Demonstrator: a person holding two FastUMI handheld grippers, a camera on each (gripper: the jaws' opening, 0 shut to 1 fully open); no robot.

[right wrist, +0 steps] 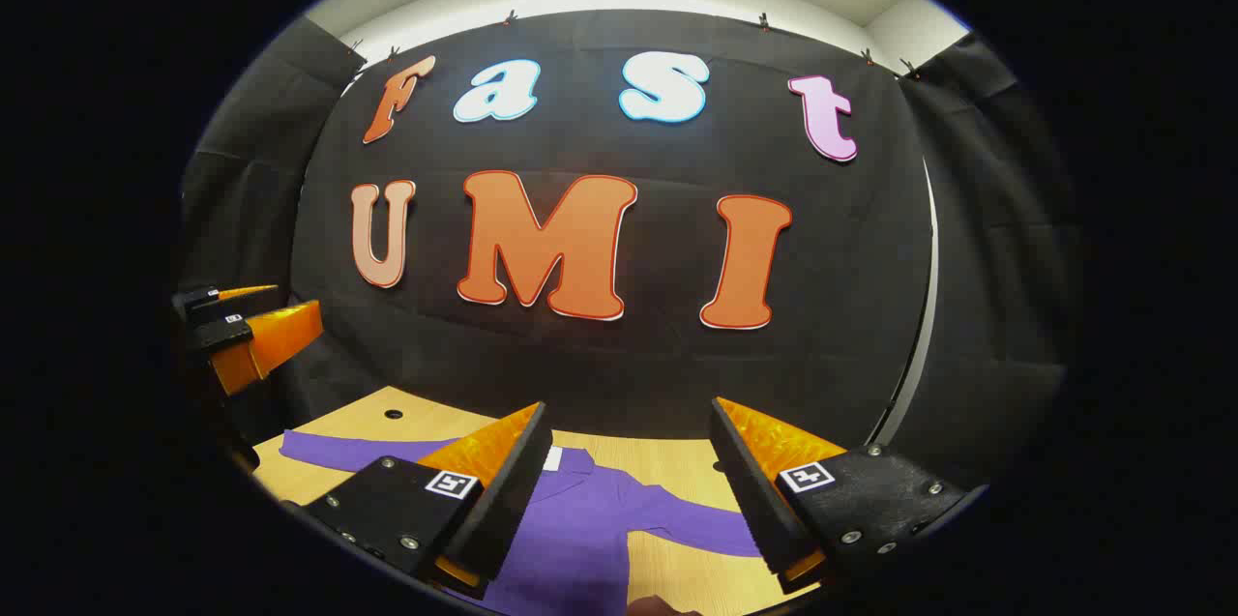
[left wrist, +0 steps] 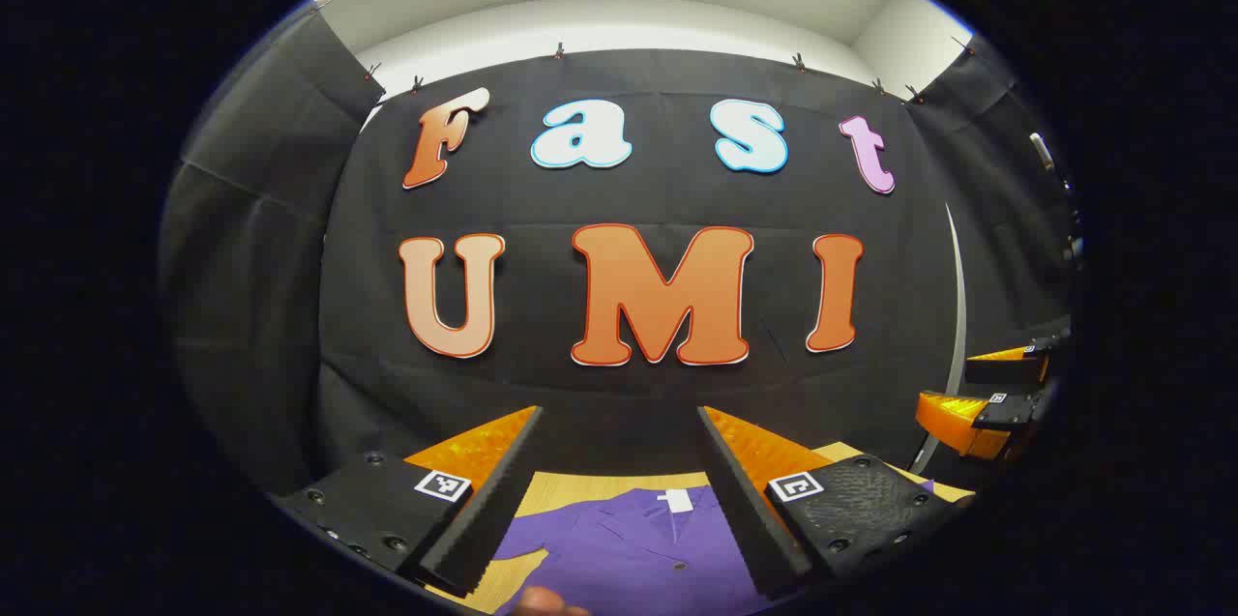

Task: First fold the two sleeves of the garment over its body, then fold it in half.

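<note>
We are holding the left gripper [left wrist: 619, 490] released, fingers spread wide above the purple garment [left wrist: 638, 548], which is lying flat on the wooden table [left wrist: 580, 485] at 6 o'clock. In the right gripper view the right gripper [right wrist: 629, 490] is also hanging released — one sleeve [right wrist: 696, 514] stretching toward 4 o'clock, the other [right wrist: 338, 450] toward 9 o'clock

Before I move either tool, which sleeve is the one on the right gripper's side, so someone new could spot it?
Start at the wooden table below the black cloth wall. On it lies the purple garment, collar toward the wall. The sleeve you want runs from the body toward the right tool's right-hand finger, lying flat and unfolded across bare wood.
</note>
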